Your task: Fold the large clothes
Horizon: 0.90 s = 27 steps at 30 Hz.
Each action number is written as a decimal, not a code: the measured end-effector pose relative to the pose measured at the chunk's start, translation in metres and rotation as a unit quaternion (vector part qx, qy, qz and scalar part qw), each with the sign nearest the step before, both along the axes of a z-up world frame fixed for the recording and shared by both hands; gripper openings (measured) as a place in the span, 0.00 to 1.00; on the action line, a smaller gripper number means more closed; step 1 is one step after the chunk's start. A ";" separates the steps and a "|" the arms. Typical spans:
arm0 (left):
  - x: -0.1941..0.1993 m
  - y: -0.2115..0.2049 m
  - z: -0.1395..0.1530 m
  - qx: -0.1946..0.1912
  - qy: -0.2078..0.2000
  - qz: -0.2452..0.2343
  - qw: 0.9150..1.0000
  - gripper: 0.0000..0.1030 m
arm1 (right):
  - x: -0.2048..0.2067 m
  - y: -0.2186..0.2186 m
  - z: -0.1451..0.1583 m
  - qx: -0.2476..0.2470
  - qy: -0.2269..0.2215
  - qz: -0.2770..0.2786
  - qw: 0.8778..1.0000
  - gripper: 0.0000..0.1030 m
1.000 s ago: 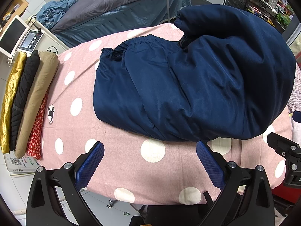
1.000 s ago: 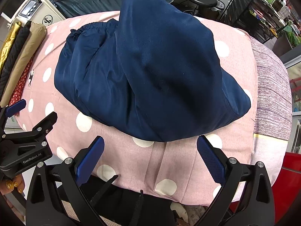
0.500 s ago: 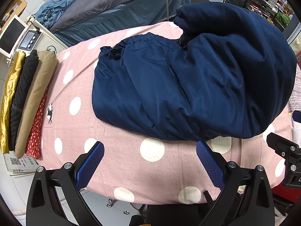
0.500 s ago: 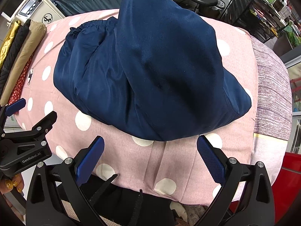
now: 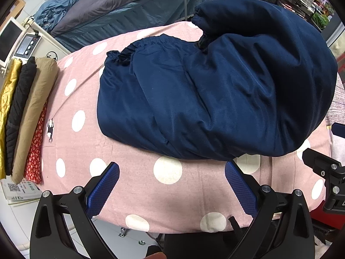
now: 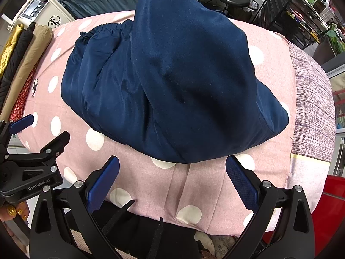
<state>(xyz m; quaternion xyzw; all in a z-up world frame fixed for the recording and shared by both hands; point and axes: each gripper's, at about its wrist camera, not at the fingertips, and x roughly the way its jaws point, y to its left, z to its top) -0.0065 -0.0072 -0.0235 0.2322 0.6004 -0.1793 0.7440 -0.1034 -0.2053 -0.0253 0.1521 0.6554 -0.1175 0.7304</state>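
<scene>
Lying across the middle of a pink polka-dot table cover (image 5: 133,196), the navy garment (image 5: 215,99) is folded into a thick bundle, with its gathered elastic edge (image 5: 151,43) turned toward the far left and a rounded upper layer heaped over its right half. The left gripper (image 5: 171,180) hovers over the near edge of the cover, fingers spread wide and empty; the nearest hem of the garment sits just beyond the blue fingertip pads (image 5: 238,183), close to the right pad but not between the two. In the right wrist view, the right gripper (image 6: 172,177) is likewise released and holds nothing; the garment's near fold lies just ahead of the gap between its pads, apart from them. The body of the left gripper appears at the left edge of that view, beside the near left side of the garment, and a hand with glittered gold nails (image 6: 15,211) is visible beneath it. A row of rolled fabrics (image 5: 28,116) in gold, black, tan and red floral print lies along the left edge of the table, well apart from the garment. A bed with grey and blue bedding (image 5: 129,10) stands behind the table, and a black wire shelf (image 6: 301,10) with bottles occupies the far right.
</scene>
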 end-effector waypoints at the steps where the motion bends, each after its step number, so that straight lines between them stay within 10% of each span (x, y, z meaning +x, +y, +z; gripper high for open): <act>1: 0.000 0.000 0.000 -0.002 0.003 0.001 1.000 0.93 | 0.000 0.000 0.001 0.000 -0.001 0.000 1.000 0.94; 15: 0.010 0.010 -0.016 -0.021 0.054 0.034 0.998 0.93 | 0.011 -0.009 0.014 -0.001 -0.040 0.001 0.999 0.94; 27: 0.031 0.042 -0.016 -0.015 0.030 0.080 0.996 0.93 | 0.109 -0.056 0.030 -0.030 -0.095 -0.035 0.994 0.94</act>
